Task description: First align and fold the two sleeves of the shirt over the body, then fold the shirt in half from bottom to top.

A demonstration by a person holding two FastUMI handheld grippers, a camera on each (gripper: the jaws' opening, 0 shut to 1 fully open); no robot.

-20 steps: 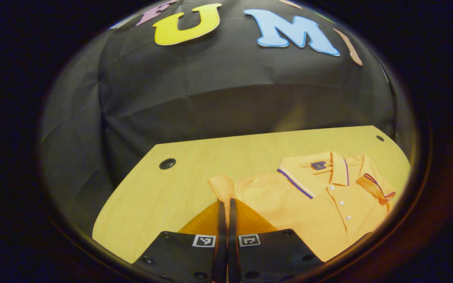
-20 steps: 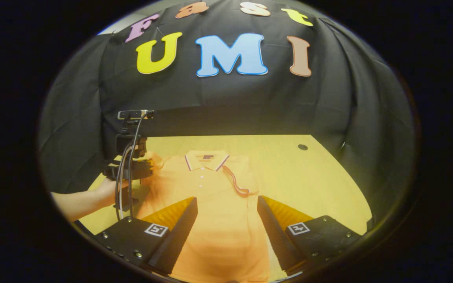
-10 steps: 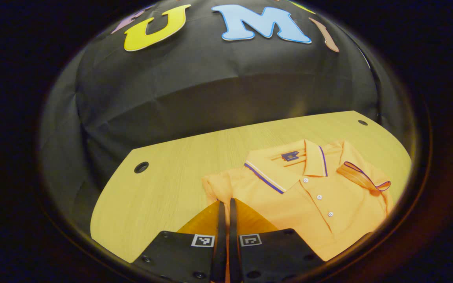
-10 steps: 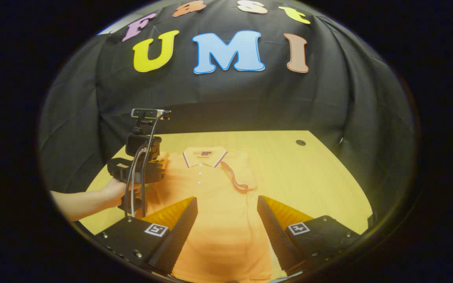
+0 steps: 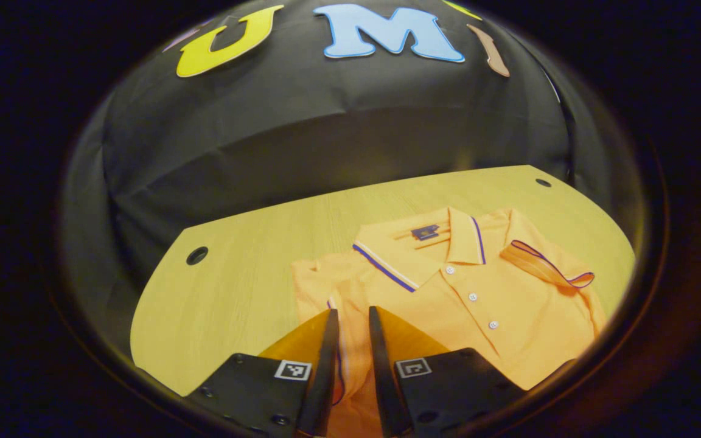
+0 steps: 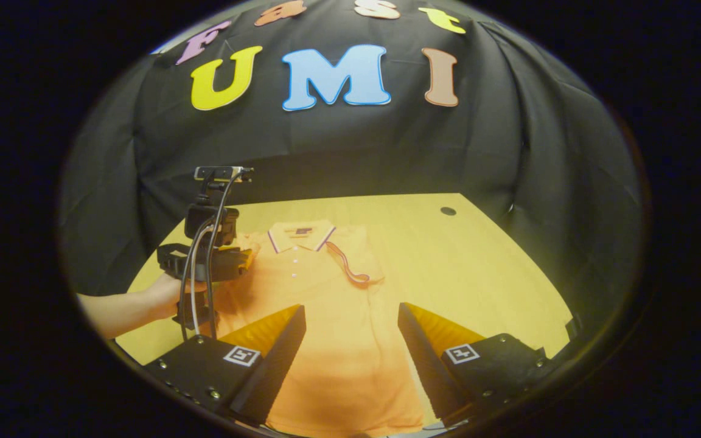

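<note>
An orange polo shirt (image 5: pixel 478 304) lies flat on the wooden table (image 5: pixel 235 286), collar toward the wall. One sleeve (image 5: pixel 545 271) with a striped cuff is folded over the chest. The other sleeve (image 5: pixel 314 283) lies folded at the shirt's near edge, its striped cuff showing in the narrow gap of my left gripper (image 5: pixel 350 316), whose fingers stand slightly apart and do not press on it. In the right gripper view, the shirt (image 6: pixel 326 304) runs under my right gripper (image 6: pixel 350 310), which is wide open above the lower body. The left gripper (image 6: pixel 216 261) sits at the shirt's left shoulder.
A hand (image 6: pixel 162 298) holds the left gripper, with cables running up to its camera. Round holes sit in the table's far corners (image 5: pixel 197 255) (image 6: pixel 448 211). Black cloth walls close the booth behind and at both sides. Bare wood lies right of the shirt (image 6: pixel 478 267).
My left gripper carried the sleeve inward over the shirt's body, then its fingers parted and let the sleeve go. The right gripper stayed open and drifted slightly.
</note>
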